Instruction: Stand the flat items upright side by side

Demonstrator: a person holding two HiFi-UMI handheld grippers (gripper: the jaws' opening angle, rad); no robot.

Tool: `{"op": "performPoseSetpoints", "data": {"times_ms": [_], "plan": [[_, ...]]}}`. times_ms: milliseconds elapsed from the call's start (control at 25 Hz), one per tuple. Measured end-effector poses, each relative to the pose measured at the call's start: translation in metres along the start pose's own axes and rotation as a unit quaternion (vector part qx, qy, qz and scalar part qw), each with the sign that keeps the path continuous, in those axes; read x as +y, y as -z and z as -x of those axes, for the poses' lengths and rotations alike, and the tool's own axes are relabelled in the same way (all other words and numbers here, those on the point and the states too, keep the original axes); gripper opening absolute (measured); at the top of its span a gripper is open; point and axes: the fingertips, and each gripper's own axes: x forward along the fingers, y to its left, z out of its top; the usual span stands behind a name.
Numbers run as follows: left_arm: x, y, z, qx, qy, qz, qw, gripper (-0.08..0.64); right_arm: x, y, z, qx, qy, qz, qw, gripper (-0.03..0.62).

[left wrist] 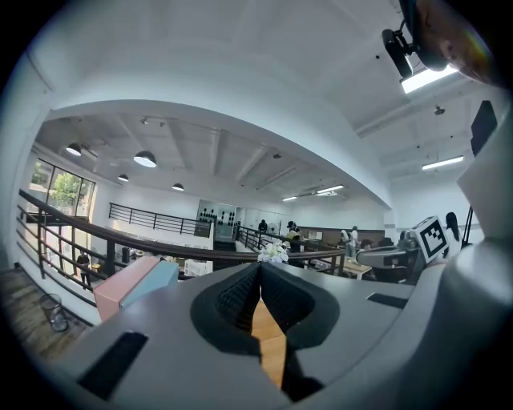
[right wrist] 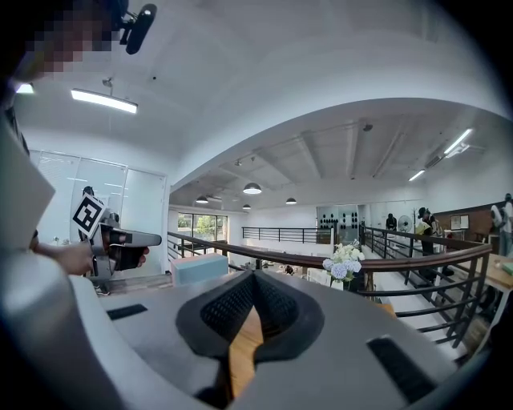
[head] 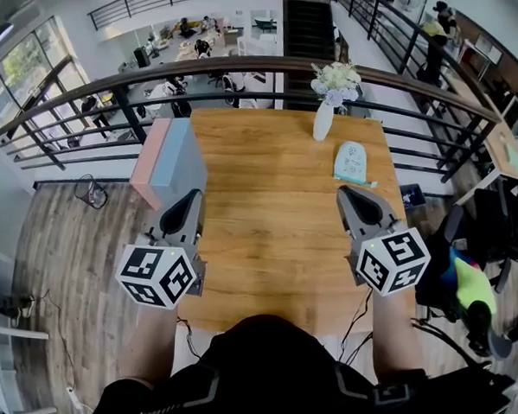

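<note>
Left gripper [head: 193,197] hides flat items' [head: 169,158] corner.

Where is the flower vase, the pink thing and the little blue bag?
flower vase [head: 323,123]: head view, on its white body.
pink thing [head: 149,160]: head view, on its pink face.
little blue bag [head: 351,161]: head view, on its middle.

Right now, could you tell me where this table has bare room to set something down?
The wooden table is bare through its middle, between the pink and blue flat slabs at left and the pale green pouch at right. It is busier far right, around the white flower vase.
</note>
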Motion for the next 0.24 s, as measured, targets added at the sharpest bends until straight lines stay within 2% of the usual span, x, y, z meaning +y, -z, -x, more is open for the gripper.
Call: {"op": "performPoseSetpoints", "data": {"times_ms": [240], "plan": [[0.0043, 0.0027, 0.0024, 0.002, -0.006, -0.003, 1.0000, 0.029, 0.0037, -0.0012, 0.0009, 0.000, 0.004, 0.006, 1.000, 0.015]]}}
